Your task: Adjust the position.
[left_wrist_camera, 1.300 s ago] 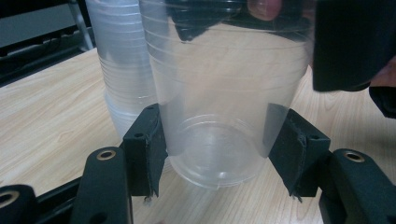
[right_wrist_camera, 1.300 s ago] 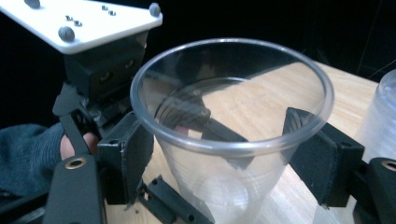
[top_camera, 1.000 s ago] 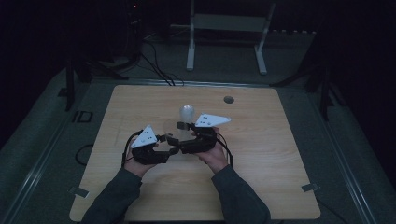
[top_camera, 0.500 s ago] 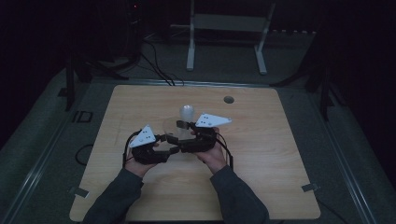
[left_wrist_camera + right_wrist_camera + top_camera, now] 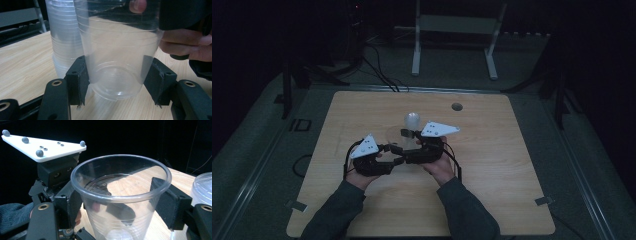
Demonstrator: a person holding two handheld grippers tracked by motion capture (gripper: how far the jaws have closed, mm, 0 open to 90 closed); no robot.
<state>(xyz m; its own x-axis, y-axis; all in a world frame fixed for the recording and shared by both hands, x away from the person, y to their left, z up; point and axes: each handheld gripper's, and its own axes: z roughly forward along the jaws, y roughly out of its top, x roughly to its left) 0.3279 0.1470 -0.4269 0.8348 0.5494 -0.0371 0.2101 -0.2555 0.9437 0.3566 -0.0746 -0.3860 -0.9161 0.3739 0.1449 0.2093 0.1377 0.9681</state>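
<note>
Holding a clear plastic cup (image 5: 117,62) near its base, my left gripper (image 5: 115,82) has both pads pressed against the cup's lower wall, and the cup stands upright near the middle of the wooden table (image 5: 512,150), just in front of the stack of cups (image 5: 65,37). My right gripper (image 5: 120,195) reaches in from the opposite side at rim height; its jaws have just been closing, with the cup's upper wall between them, the near pad touching or nearly touching it and the far pad appearing to stand a little off. In the high view both grippers meet at the cup (image 5: 398,137), close beside the stack (image 5: 411,122). The main risk, as I judge it, is crushing: the wall is thin and would buckle or crack if either grip tightens too much. A second risk is slipping, since the smooth taper could let the cup slide up out of the lower pads. A careless sideways pull could also knock the neighbouring stack over.
</note>
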